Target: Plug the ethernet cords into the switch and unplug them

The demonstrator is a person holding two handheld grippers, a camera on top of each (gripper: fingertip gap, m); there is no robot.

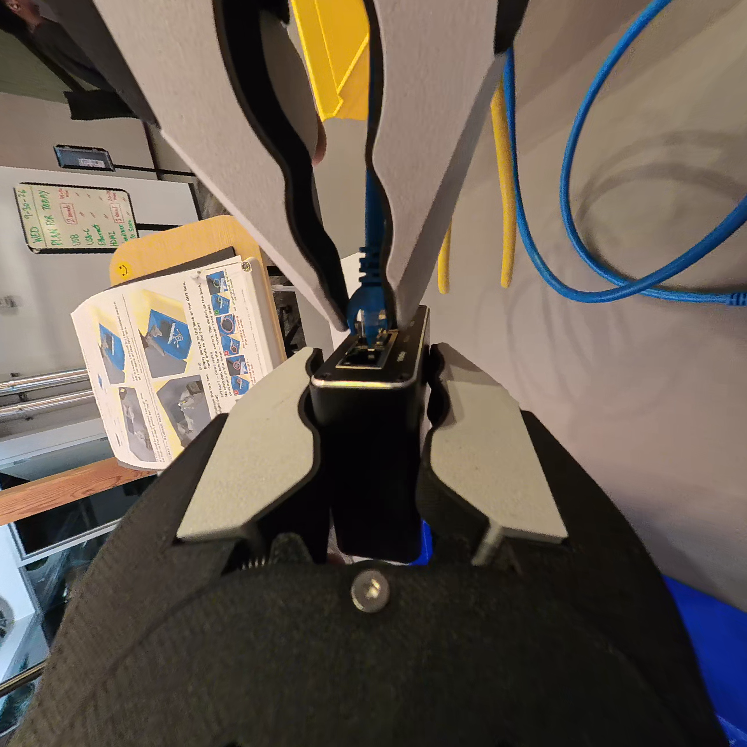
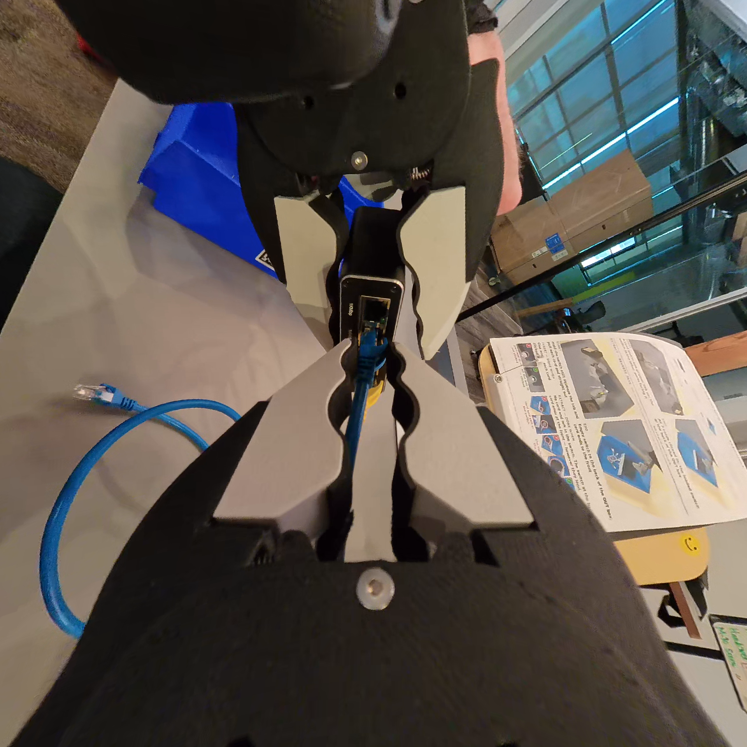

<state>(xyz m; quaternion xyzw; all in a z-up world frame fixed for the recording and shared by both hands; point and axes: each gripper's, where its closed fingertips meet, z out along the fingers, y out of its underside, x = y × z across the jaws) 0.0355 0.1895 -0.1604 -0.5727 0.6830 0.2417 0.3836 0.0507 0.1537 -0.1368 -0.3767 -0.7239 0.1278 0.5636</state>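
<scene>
We see an office-like lab: a grey table (image 2: 169, 323), a whiteboard (image 1: 79, 218), a printed instruction sheet (image 2: 630, 428), cardboard boxes (image 2: 582, 210) and big glass windows (image 2: 598, 81).

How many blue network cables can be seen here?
2. One blue ethernet cable is at the black switch's port, pinched by the right gripper; another lies looped on the grey table.

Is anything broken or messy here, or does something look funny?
Nothing looks broken or spilled. The left gripper holds the black switch off the table, and the right gripper pinches a blue cord at one port. The port beside it is empty. A loose blue plug lies on the grey table.
</scene>
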